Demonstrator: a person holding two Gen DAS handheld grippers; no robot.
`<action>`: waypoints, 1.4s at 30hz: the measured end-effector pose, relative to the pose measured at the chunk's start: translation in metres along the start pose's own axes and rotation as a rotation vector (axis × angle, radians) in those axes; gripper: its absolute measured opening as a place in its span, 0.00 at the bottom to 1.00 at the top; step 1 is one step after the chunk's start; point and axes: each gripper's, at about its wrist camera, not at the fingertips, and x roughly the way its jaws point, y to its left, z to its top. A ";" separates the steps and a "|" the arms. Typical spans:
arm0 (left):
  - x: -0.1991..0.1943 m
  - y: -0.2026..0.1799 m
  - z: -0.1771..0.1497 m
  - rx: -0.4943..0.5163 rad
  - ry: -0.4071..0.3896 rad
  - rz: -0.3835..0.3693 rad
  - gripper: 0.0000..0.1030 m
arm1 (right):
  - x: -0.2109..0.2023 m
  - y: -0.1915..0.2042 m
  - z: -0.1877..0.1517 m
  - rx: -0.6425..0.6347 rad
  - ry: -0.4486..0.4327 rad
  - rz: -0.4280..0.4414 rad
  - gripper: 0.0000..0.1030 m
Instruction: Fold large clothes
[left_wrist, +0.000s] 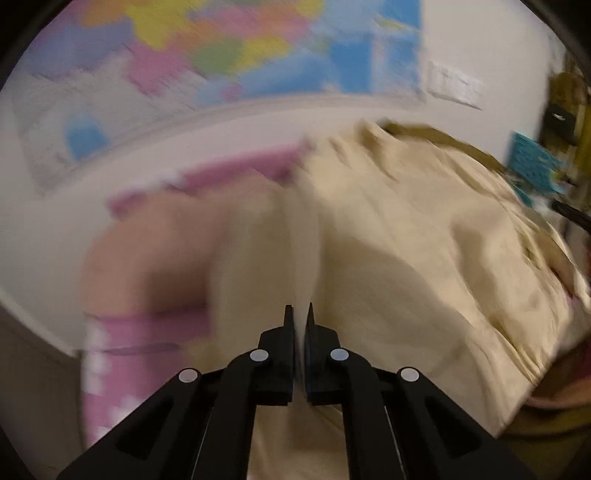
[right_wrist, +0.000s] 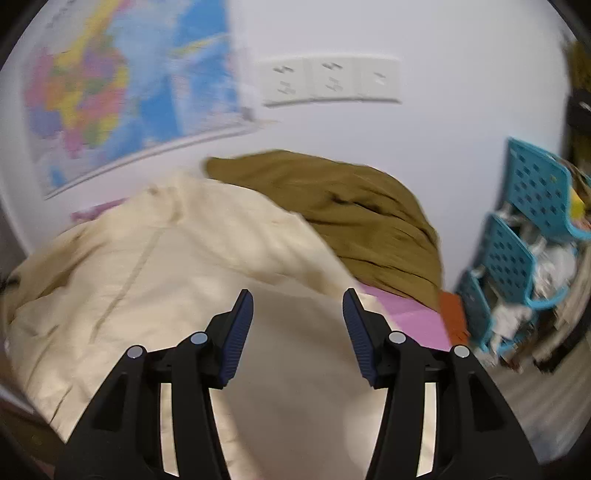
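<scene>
The large cream-coloured cotton garment (right_wrist: 155, 266) is lying in a rumpled heap over a pink patterned sheet (left_wrist: 110, 369) that is covering what looks like a bed, well short of any tidy folded shape. The left gripper (left_wrist: 302, 314) is pinching a raised ridge of that cream cloth, its black fingers (left_wrist: 289, 321) clenched almost together with the fabric running between them, so a fold appears to be under way. The right gripper (right_wrist: 297, 299) is hovering over the same garment with its blue-padded fingers (right_wrist: 238, 332) spread wide and grasping nothing. Behind the cream piece, an olive-brown crumpled garment (right_wrist: 362, 221) is bunched against the white wall (right_wrist: 424, 140) and looks untouched. A colourful wall map (right_wrist: 110, 92) is hanging above, and a turquoise perforated plastic rack (right_wrist: 517, 240) is standing to the right. Judging by the creases and loose edges, most of the folding is still to do: no neat layers are showing, and the second garment is waiting its turn.
</scene>
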 end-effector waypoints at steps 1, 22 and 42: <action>-0.007 0.006 0.007 0.009 -0.016 0.053 0.03 | -0.003 0.005 0.001 -0.012 -0.009 0.012 0.48; -0.025 0.023 -0.058 -0.129 0.046 0.041 0.79 | -0.027 0.125 -0.066 -0.289 0.040 0.353 0.68; -0.078 -0.011 -0.063 0.136 -0.107 0.171 0.60 | -0.030 0.177 -0.106 -0.499 0.116 0.358 0.74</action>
